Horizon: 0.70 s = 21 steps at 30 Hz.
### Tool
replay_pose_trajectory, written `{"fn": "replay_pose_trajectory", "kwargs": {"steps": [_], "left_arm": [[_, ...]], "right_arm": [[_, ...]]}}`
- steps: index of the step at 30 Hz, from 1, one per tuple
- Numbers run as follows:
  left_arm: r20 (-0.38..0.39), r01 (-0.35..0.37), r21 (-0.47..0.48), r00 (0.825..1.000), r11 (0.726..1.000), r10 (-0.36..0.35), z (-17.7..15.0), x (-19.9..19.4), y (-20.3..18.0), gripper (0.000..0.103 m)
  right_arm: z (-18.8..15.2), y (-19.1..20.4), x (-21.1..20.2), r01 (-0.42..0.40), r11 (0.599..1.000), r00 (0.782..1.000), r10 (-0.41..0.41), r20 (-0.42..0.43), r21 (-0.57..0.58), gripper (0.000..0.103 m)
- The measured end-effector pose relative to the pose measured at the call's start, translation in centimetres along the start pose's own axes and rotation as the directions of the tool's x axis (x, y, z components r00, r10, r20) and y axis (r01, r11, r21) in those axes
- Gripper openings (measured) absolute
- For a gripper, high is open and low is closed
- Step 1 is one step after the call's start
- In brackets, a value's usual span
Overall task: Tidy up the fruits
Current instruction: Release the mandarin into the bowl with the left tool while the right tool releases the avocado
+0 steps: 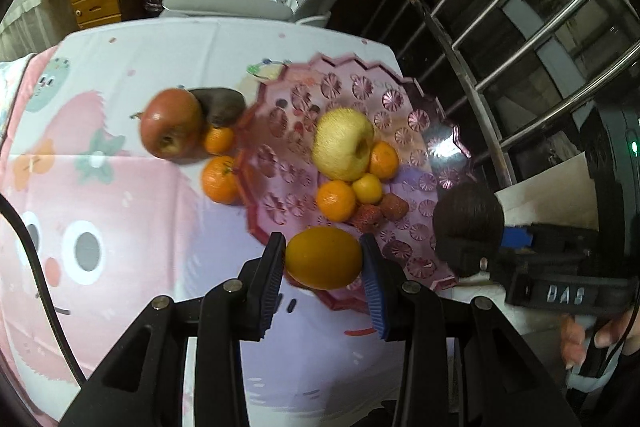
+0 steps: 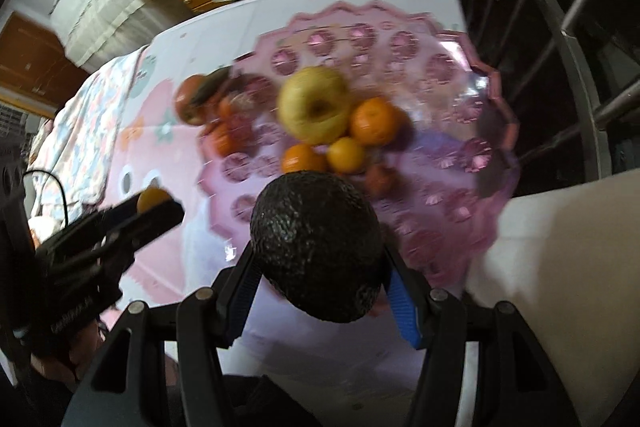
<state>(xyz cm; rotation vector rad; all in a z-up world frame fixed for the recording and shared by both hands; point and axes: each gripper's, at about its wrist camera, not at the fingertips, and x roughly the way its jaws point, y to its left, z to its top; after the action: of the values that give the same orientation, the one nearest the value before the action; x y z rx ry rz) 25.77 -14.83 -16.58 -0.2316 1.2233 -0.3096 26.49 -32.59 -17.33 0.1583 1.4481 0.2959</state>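
Here left gripper (image 1: pixel 323 259) clenched on orange fruit (image 1: pixel 324 257), held over near rim of pink glass plate (image 1: pixel 416 115). Right gripper (image 2: pixel 320 267) grasped dark avocado (image 2: pixel 318 247) above same plate. Yellow apple (image 1: pixel 343 143), mandarins and strawberries (image 1: pixel 380 211) lay inside plate; red apple (image 1: pixel 171 123) sat beside it on patterned tablecloth (image 1: pixel 120 219)

Left gripper (image 1: pixel 323 259): jaws closed on an orange fruit (image 1: pixel 324 257), at 6 o'clock over the plate rim
Pink plate (image 1: pixel 404 99): yellow apple (image 1: pixel 343 143) at centre; tangerines and strawberries just beside it
Desk (image 1: pixel 160 43): red apple (image 1: pixel 171 123) at 9 o'clock of the plate
Right gripper (image 1: pixel 472 227): at 3 o'clock, clamping a dark avocado (image 1: pixel 468 211)
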Motion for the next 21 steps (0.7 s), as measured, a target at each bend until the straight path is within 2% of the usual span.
{"fn": "replay_pose_trajectory", "kwargs": {"steps": [8,10,12,14,15,18,21], "left_arm": [[-0.049,0.008,0.030,0.999,1.000,-0.007,0.0,3.5,-2.2,0.036],[-0.055,0.008,0.035,0.998,0.999,-0.006,0.1,4.1,-2.4,0.036],[-0.062,0.007,0.040,0.998,0.999,-0.005,0.1,4.5,-2.7,0.036],[-0.065,0.001,0.045,0.998,0.999,0.002,0.2,4.8,-2.9,0.036],[-0.064,-0.001,0.044,0.998,0.999,0.003,0.2,4.8,-3.0,0.038],[-0.054,0.009,0.041,0.998,0.999,-0.007,0.3,4.4,-3.1,0.053],[-0.053,0.003,0.050,0.999,0.999,-0.001,0.2,3.9,-3.1,0.057]], "right_arm": [[1.7,-3.8,1.7,0.082,0.995,0.997,-0.082,-0.001,0.058,0.059],[1.9,-4.2,1.8,0.096,0.994,0.995,-0.097,0.011,0.056,0.050],[2.1,-4.2,1.3,0.092,0.994,0.995,-0.094,0.041,0.051,0.049],[2.2,-3.9,1.0,0.122,0.992,0.991,-0.124,0.050,0.035,0.049],[2.1,-3.9,1.0,0.123,0.992,0.991,-0.125,0.047,0.033,0.049],[1.9,-3.8,1.1,0.109,0.993,0.993,-0.111,0.039,0.040,0.049],[1.7,-3.5,0.9,0.097,0.994,0.994,-0.098,0.039,0.042,0.049]]}}
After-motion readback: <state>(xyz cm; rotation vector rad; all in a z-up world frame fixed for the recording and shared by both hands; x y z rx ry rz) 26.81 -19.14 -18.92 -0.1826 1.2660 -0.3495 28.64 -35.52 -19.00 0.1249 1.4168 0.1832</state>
